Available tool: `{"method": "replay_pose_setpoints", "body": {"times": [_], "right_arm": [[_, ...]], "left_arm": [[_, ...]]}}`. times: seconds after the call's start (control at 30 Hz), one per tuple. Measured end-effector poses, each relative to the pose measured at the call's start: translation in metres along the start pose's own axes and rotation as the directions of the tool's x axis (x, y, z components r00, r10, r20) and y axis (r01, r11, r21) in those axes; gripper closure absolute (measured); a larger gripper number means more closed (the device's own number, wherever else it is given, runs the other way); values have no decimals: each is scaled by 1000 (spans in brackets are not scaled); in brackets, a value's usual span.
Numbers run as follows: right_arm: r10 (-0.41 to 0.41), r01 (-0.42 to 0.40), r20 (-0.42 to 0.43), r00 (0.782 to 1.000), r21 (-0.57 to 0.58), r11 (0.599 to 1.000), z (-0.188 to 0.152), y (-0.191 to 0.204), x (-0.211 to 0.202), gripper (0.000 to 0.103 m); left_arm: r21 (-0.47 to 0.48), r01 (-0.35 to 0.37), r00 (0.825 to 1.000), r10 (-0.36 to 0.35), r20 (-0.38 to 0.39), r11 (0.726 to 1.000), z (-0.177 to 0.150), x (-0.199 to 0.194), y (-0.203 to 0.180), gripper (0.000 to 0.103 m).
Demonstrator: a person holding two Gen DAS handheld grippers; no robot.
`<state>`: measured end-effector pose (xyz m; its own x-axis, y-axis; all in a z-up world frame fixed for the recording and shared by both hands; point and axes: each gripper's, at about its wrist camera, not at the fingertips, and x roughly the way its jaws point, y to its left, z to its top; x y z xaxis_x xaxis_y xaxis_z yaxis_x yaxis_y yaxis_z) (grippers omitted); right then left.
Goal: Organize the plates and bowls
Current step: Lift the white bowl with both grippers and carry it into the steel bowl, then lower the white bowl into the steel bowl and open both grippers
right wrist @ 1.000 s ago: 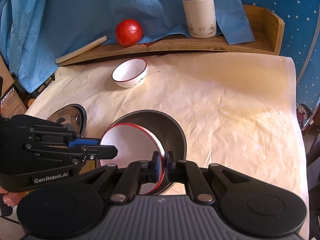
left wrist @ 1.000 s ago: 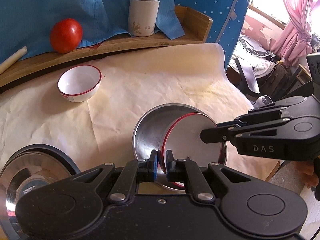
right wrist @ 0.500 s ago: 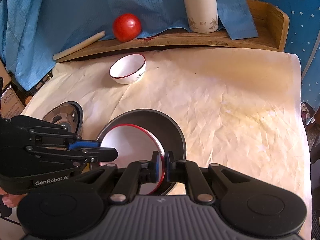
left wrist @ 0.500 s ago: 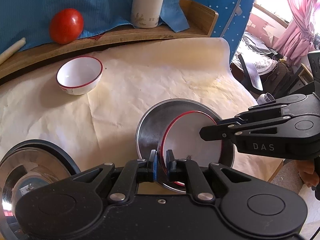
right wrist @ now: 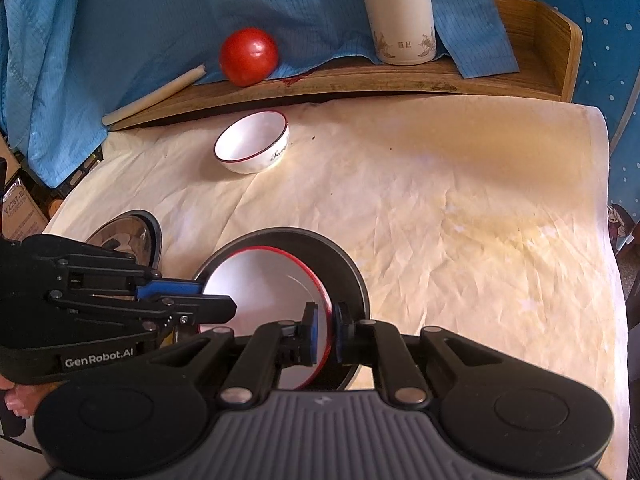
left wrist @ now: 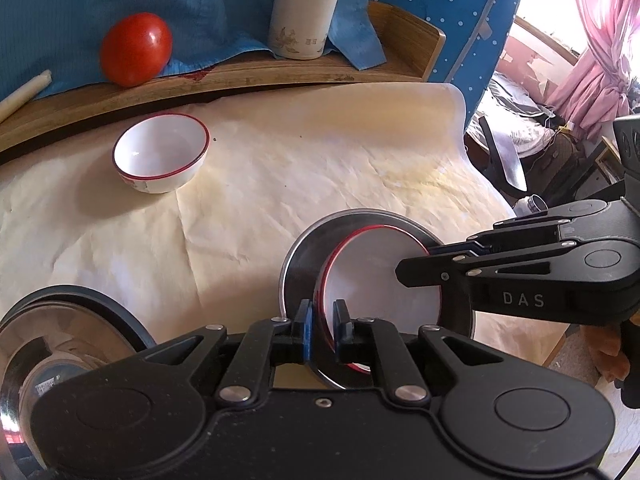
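A white bowl with a red rim sits tilted inside a shallow steel bowl near the table's front edge. My left gripper is shut on the white bowl's rim at its left side. My right gripper grips the rim on the opposite side; its jaws are opening slightly, with the rim still between the pads. A second red-rimmed white bowl stands upright and alone further back on the paper-covered table.
A shiny steel dish in a dark ring lies at the front left. On the wooden shelf behind are a tomato, a white flask, a pale stick and hanging blue cloth. The table's right edge drops off.
The right gripper's pads have parted a little around the rim. Both grippers and the nested bowls have barely shifted.
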<state>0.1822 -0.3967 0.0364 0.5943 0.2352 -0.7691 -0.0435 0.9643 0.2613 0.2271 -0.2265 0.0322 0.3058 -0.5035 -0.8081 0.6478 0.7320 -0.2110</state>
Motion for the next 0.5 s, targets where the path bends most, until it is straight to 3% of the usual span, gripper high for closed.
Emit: {"method": "replay_pose_setpoints", "body": {"times": [0.5], "right_arm": [[10,-10,18,1000,6,1000,3,-2,-4,87]], "left_arm": [[-25,11,1000,-10,24,1000,3,-4,5,91]]}}
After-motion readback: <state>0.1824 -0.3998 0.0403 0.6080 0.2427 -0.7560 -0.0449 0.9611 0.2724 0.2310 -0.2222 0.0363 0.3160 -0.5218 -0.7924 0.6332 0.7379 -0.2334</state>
